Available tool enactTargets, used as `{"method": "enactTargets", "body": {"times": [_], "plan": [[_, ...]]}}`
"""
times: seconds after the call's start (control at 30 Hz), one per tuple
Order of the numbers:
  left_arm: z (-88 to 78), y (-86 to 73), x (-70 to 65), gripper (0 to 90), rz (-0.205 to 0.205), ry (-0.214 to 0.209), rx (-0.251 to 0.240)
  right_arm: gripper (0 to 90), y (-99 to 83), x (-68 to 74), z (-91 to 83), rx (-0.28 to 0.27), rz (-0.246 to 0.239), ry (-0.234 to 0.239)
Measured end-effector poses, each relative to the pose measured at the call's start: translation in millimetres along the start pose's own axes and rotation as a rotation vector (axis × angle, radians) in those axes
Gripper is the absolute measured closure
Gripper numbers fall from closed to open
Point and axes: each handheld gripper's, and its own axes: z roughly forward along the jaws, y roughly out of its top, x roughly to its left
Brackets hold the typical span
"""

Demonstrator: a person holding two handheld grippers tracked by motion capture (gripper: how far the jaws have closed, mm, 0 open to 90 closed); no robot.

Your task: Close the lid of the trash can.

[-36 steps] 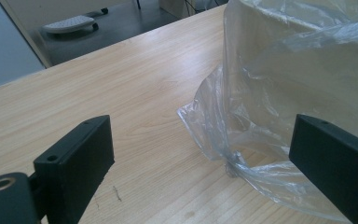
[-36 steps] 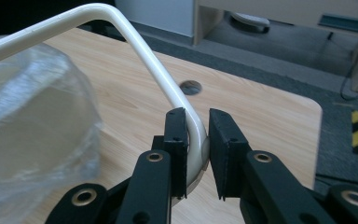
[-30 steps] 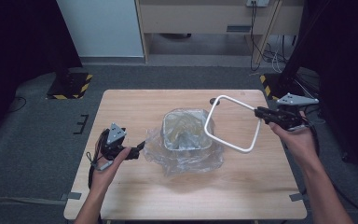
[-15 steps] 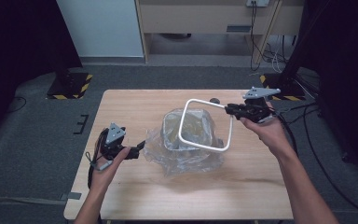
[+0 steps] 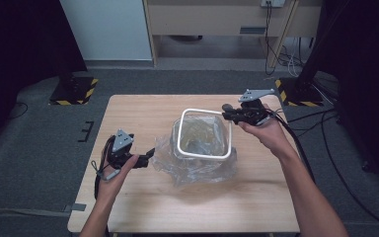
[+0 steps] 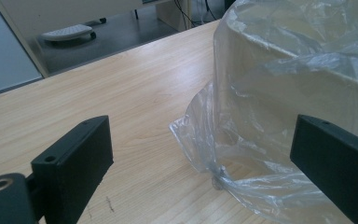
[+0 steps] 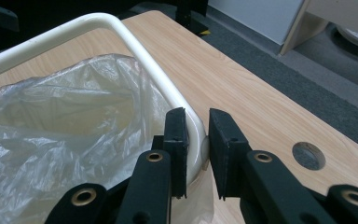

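Observation:
A small bin [image 5: 201,138] lined with a clear plastic bag [image 5: 197,170] stands in the middle of the wooden table [image 5: 143,106]. A white rounded-square ring [image 5: 203,157] hovers over the bin's mouth, roughly level. My right gripper [image 5: 225,109] is shut on the ring's far right corner. In the right gripper view the pads [image 7: 176,135] squeeze the white ring [image 7: 135,46] above the bag [image 7: 51,135]. My left gripper [image 5: 150,152] rests on the table at the bag's left edge. It is open [image 6: 200,128], and loose bag film [image 6: 270,93] lies between its jaws untouched.
A round cable hole [image 7: 308,155] sits in the tabletop near the right gripper. Black cables [image 5: 301,143] trail off the table's right side. A wooden cabinet [image 5: 217,19] and hazard-striped stand bases [image 5: 74,91] are on the floor beyond the far edge.
The right gripper has carried the white ring leftward from the table's right side to above the bin. The left gripper has stayed put.

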Motion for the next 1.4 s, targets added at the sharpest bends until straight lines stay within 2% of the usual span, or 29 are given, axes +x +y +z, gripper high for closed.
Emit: {"method": "enactTargets", "body": {"times": [0.3,0.57,0.93,1.13,1.23,1.4], "plan": [[1.3,9.6,-7.0,5.1,0.008,-0.015,-0.016,77.7,8.9,1.1,21.7,0.029,-0.043,0.047],[1.4,15.4,-11.4,5.1,0.007,-0.008,-0.037,77.7,11.9,-3.1,32.3,0.054,-0.072,0.083],[4.3,13.2,-12.5,5.1,0.005,-0.015,-0.029,77.6,6.3,-7.8,45.9,0.08,-0.063,0.104],[4.5,11.1,-13.2,5.2,0.004,-0.017,-0.027,77.5,-5.1,-14.0,50.8,0.086,-0.047,0.112],[4.9,9.9,-11.9,5.2,0.0,-0.014,-0.024,77.5,-9.7,-17.3,50.4,0.065,-0.03,0.117],[7.0,10.2,-13.6,5.2,-0.002,-0.016,-0.024,77.4,-7.3,-14.6,50.5,0.063,-0.043,0.115]]}}
